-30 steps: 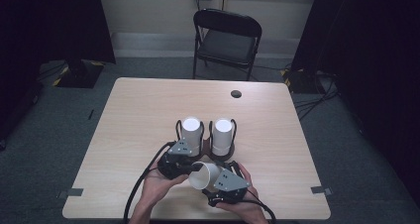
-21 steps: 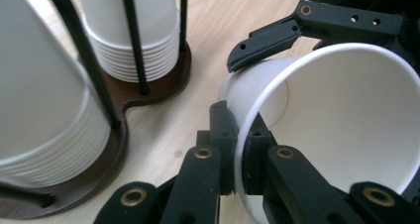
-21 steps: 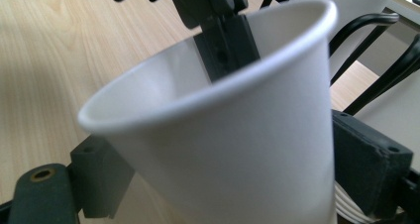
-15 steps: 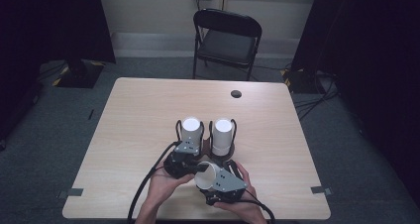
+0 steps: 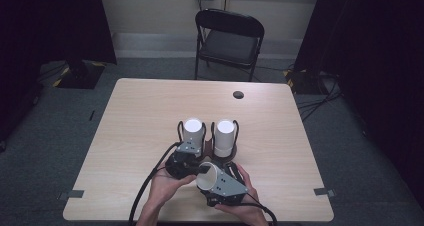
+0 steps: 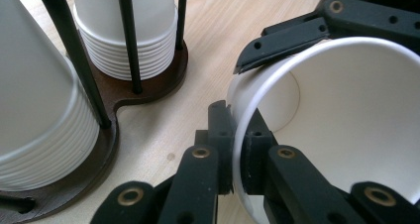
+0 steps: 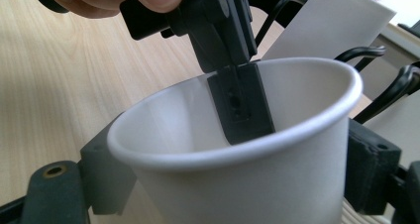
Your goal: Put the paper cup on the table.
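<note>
White paper is pinched at the rim by the left tool (image 6: 233, 169), its jaws fully closed with one inside and one outside the wall of the single loose cup (image 6: 346, 120). The right tool (image 7: 233, 184) cradles that same cup from the sides; its jaws have just been closing, and the pads sit against the cup's wall, one on each flank. In the high view the cup (image 5: 209, 176) lies tilted between the two hands, mouth toward the left tool (image 5: 187, 158), just in front of the holder and above the tabletop (image 5: 140, 116).

To hand it over cleanly, I judge the right tool (image 5: 222, 188) should press only until the wall stops slipping, since thin paper dents easily; the left should let go of the rim only after that.

Counting: one loose cup, two tools, two stacks of cups (image 5: 193, 131) standing upside down in one dark wire holder (image 6: 143, 87), and one folding chair (image 5: 230, 38) beyond the tabletop.
</note>
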Available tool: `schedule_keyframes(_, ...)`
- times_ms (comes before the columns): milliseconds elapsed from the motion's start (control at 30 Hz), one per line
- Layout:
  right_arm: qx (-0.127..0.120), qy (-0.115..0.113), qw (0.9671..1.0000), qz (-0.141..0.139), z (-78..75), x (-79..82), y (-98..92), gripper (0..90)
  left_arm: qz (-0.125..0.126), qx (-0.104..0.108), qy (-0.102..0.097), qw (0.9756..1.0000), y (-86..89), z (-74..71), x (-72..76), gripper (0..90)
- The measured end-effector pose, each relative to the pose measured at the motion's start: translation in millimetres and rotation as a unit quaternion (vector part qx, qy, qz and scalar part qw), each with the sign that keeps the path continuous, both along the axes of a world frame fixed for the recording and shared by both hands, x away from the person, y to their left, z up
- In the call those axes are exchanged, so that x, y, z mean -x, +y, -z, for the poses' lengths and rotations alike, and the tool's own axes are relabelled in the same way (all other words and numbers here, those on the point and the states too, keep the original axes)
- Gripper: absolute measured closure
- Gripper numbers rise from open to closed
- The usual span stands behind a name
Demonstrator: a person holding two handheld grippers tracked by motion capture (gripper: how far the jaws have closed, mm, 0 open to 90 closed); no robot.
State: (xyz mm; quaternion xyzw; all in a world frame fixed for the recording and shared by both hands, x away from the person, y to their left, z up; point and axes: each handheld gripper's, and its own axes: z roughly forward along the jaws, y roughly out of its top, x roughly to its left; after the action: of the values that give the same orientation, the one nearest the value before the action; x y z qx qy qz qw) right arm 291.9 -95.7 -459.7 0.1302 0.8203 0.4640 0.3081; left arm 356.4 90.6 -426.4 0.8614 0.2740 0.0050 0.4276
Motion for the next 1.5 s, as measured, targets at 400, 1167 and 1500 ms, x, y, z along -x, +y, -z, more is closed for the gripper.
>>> schedule_keyframes(400,-0.036,0.011,0.9993,0.007,0.7,-1.6,-5.6,23.0,-0.018,0.02,-0.005,0.9996,1.5,0.9,0.1,82.6)
schedule_keyframes(1167,-0.087,0.046,0.9949,0.018,-6.5,-7.0,-19.4,23.7,-0.083,0.081,-0.085,0.9897,10.3,-1.2,11.8,58.4)
schedule_keyframes(1500,-0.098,0.059,0.9932,0.024,-6.8,-10.3,-25.2,23.8,-0.113,0.136,-0.118,0.9772,21.3,-2.6,16.9,40.9)
